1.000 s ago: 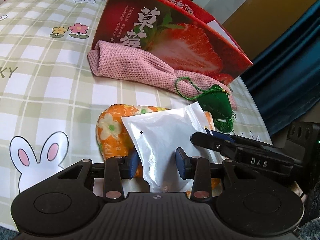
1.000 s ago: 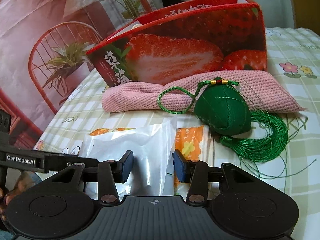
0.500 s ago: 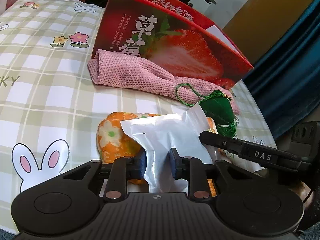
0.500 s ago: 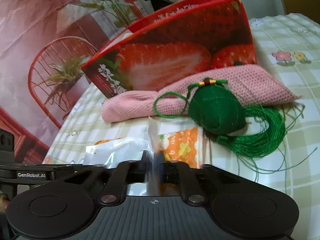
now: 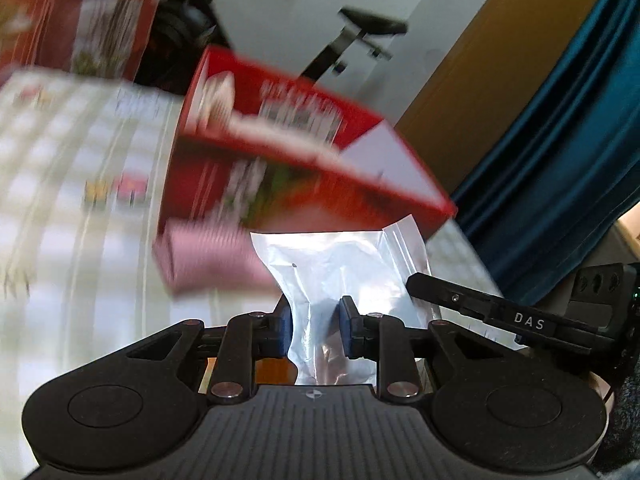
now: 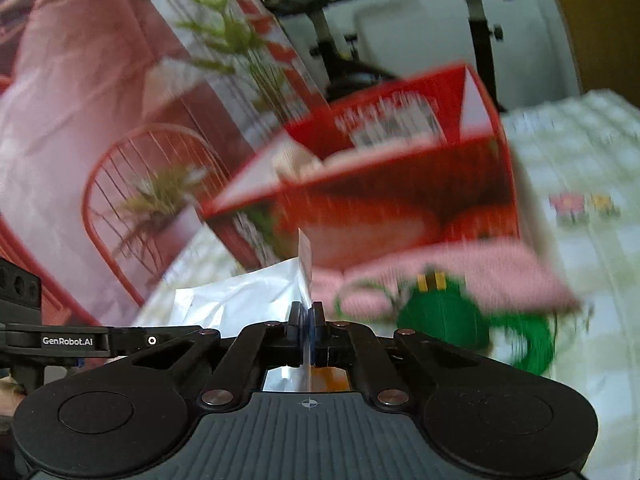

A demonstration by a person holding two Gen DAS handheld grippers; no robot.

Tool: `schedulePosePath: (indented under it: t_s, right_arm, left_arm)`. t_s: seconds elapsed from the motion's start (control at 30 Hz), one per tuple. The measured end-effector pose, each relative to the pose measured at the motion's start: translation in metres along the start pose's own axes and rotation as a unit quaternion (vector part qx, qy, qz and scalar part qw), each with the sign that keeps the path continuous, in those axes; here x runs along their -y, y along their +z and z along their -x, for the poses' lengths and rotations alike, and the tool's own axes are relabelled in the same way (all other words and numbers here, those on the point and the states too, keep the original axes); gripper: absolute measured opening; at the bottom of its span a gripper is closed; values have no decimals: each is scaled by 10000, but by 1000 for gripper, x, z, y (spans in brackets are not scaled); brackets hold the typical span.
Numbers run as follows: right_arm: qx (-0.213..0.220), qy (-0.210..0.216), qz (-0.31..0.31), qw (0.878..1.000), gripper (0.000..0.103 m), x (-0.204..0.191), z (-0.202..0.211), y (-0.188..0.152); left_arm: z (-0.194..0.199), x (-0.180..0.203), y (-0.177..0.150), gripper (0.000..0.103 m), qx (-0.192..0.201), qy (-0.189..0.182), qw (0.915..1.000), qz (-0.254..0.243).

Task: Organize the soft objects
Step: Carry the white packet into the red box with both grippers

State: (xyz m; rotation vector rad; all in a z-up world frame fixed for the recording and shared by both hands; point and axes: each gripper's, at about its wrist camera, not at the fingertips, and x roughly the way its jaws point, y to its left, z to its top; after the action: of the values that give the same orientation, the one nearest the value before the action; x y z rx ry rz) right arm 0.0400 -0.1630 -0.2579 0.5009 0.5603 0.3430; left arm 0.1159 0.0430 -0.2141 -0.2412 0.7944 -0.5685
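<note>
Currently, both grippers pinch one clear plastic pouch [image 5: 344, 264]: the left gripper [image 5: 316, 330] with jaws narrowly parted around its bunched middle, the right gripper [image 6: 307, 330] with jaws fully closed on its thin edge, holding it clear of the surface [image 5: 60, 208], likely for transfer into the red box [image 6: 400, 184].

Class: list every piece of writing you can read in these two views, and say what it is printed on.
"DAS": side of the right claw.
"GenRobot.AI": side of the left claw.
White lettering on the red strawberry box: too blurred to read.
</note>
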Motion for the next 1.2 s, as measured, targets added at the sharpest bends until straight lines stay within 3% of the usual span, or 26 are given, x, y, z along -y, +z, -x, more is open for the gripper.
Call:
schedulePosePath:
  t_s: [0.27,0.47,0.87,1.0,1.2]
  right_arm:
    - [602,-14,292,9978,3,-3,-13,86]
    - [584,-406,188,9973,3,16,-56,119]
    - [-47,-937,273,9952,3,48,-111,103]
    - [-156,-1047,246,9941,4,49,-117,97]
    - [-73,-1417,701,9874,20,39,-113,98]
  left_arm:
    - [-22,8,83,25,426,-41,9990,-147]
    - [-70,0,119,25,447,269,9986,-31]
    - [-123,-14,117,26,-272,853,9953,-374]
    - [-126,-17,116,32,-402,1012,9931,-425]
    - [-114,-18,115,45,-385,1168,9906,-607]
